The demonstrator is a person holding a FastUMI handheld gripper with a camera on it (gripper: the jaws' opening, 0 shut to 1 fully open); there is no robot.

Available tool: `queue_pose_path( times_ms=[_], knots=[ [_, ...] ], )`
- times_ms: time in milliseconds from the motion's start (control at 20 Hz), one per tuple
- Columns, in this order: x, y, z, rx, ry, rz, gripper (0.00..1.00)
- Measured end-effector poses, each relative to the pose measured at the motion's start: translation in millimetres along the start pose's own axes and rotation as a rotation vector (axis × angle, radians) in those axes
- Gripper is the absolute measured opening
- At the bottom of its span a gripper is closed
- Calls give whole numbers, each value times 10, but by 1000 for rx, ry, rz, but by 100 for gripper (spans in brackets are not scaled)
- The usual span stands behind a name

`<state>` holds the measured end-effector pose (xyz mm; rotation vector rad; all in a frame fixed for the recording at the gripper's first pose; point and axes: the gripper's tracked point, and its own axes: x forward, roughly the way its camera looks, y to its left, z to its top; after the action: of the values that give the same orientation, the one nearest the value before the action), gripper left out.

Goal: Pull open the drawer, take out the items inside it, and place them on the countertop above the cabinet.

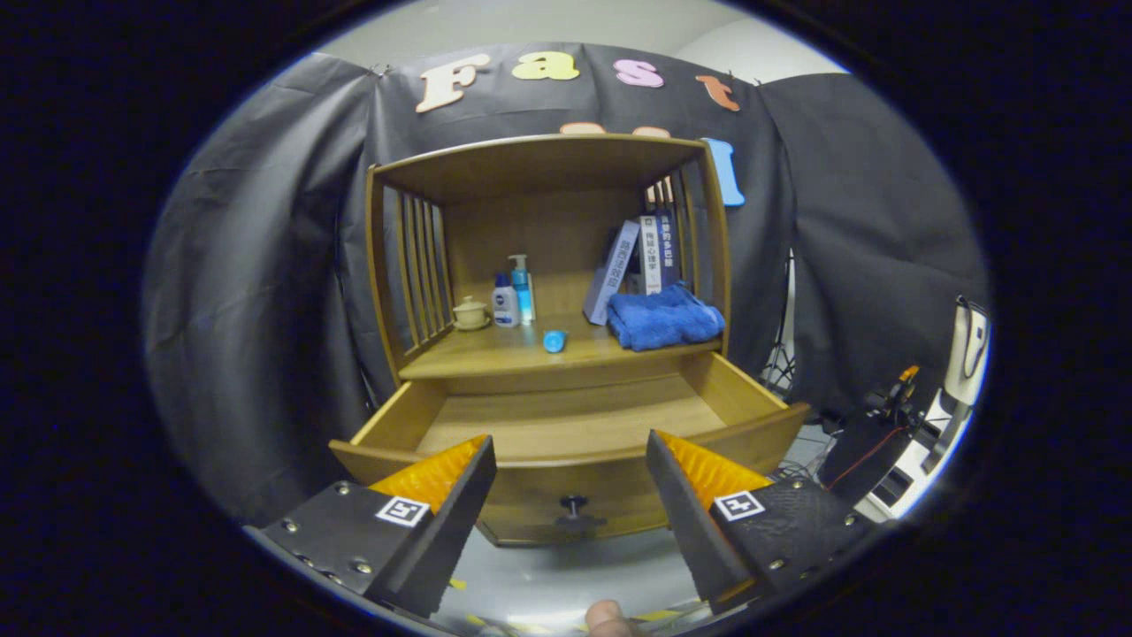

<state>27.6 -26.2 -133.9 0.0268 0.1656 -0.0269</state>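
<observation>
The drawer (566, 416) of the wooden cabinet (548, 265) stands pulled open, and the part of its floor that I can see is bare. The gripper (570, 495) hangs in front of it with fingers spread wide, holding nothing. On the surface (495, 358) above lie a small blue cap-like thing (554, 341), light and probably smooth, best pinched across its sides, and a soft folded blue towel (663, 318). Two bottles (513, 296), a cup (470, 312) and books (637, 261) stand behind.
</observation>
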Motion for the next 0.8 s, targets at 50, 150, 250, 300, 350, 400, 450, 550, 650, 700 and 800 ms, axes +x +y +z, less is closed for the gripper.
queue_pose_path(
  times_ms=[50,150,250,300,350,400,450,550,650,700,800],
  knots=[
    [-28,-16,-110,-15,10,0,100],
    [-75,-75,-303,-41,8,-11,100],
    [-72,-130,-466,-45,11,-29,100],
    [-82,-160,-545,-53,7,-37,100],
    [-79,-176,-622,-60,9,-41,100],
    [-68,-185,-739,-61,15,-41,100],
    [-68,-177,-825,-61,16,-30,100],
    [-42,-198,-943,-44,5,-23,100],
    [38,-183,-1030,-16,-13,-5,100],
    [84,-182,-1047,2,-23,-1,100],
    [175,-139,-1055,37,-52,24,100]
  ],
)
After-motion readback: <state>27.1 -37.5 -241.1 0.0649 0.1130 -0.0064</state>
